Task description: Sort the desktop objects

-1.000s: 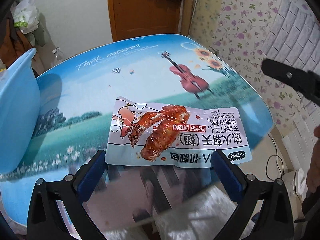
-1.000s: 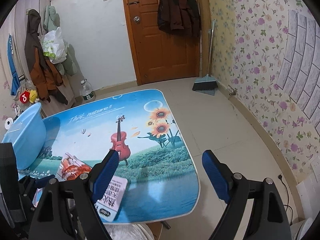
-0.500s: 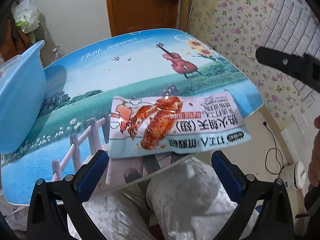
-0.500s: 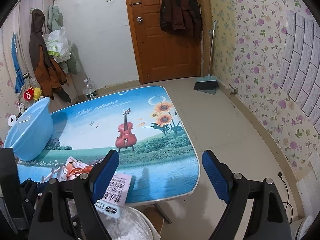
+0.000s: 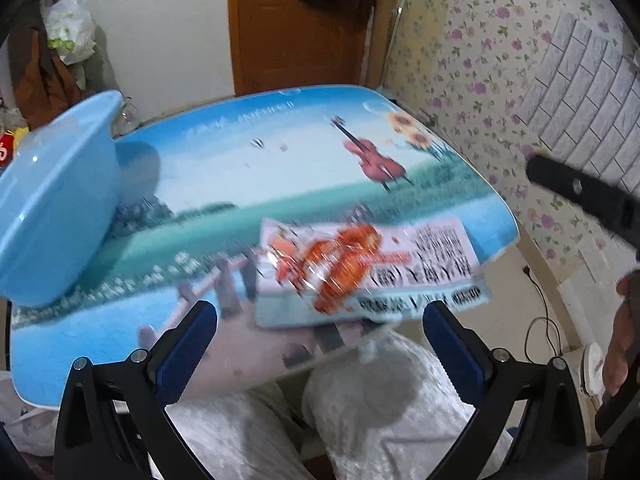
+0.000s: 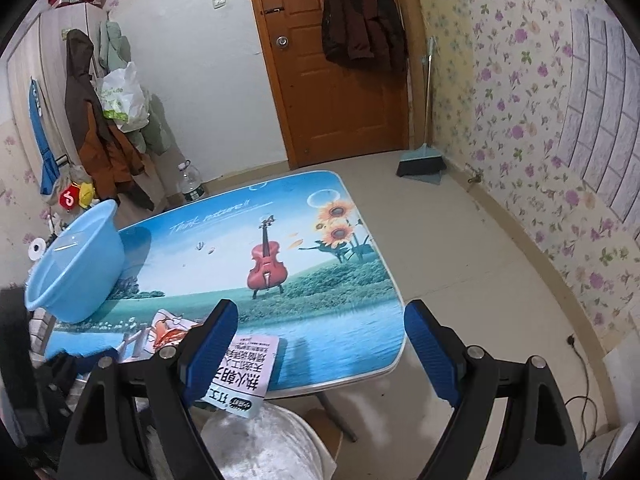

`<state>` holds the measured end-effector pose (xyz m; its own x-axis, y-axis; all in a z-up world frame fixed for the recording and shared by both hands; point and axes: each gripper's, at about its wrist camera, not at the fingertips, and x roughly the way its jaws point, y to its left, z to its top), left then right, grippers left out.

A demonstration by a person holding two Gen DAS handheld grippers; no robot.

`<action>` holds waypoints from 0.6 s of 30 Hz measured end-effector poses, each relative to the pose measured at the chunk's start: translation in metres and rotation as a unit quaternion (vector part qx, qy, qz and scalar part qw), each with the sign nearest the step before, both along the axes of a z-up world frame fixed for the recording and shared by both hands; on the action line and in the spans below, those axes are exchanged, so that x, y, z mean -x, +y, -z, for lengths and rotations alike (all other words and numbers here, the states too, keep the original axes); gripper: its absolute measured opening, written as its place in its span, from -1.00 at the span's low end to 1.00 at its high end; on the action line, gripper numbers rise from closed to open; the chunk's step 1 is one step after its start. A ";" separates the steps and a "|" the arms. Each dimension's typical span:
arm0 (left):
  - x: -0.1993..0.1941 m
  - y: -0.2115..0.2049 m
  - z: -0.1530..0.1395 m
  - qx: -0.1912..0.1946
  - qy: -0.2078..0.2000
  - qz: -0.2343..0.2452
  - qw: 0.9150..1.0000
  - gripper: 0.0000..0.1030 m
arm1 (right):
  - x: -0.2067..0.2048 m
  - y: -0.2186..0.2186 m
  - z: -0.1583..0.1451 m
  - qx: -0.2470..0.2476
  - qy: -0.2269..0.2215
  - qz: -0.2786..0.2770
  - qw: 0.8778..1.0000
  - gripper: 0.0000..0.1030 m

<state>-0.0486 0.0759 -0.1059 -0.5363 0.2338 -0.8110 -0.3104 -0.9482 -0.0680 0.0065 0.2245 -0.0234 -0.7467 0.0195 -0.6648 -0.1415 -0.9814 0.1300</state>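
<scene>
A white snack packet (image 5: pixel 368 268) printed with red chicken wings lies flat at the front edge of the picture-printed table (image 5: pixel 280 160), one end sticking out past the rim. My left gripper (image 5: pixel 318 320) hovers just above and behind it, open, its blue pads clear of the packet. In the right wrist view the packet (image 6: pixel 248 372) shows partly behind one finger of my right gripper (image 6: pixel 320 320), which stands open and empty over the table's right front corner. A light blue basin (image 5: pixel 52 208) sits at the table's left end.
The basin (image 6: pixel 76 264) looks empty as far as its inside shows. A person's legs in pale trousers (image 5: pixel 360 412) are under the front edge. Beyond the table (image 6: pixel 224 248) are a wooden door, hanging coats, a water bottle and a broom (image 6: pixel 422 164).
The left gripper has drawn back and risen, so the packet sits farther from its pads and more of the table and basin show. The right gripper has shifted slightly sideways.
</scene>
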 end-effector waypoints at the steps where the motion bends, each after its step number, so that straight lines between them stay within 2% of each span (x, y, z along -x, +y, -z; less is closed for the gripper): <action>1: 0.005 -0.002 -0.001 0.001 0.003 -0.005 1.000 1.00 | 0.000 0.000 0.001 0.000 -0.002 0.000 1.000 0.68; 10: 0.047 -0.014 0.012 0.009 -0.003 -0.044 0.999 1.00 | 0.004 0.004 0.016 0.002 -0.021 0.005 1.000 0.68; 18: 0.048 -0.015 0.023 0.007 -0.004 -0.045 0.999 1.00 | 0.003 0.002 0.024 0.007 -0.024 -0.007 1.000 0.68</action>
<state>-0.0965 0.0607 -0.1286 -0.5482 0.1740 -0.8181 -0.2239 -0.9729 -0.0569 0.0033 0.2261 -0.0470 -0.7141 0.0006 -0.7000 -0.1345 -0.9815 0.1364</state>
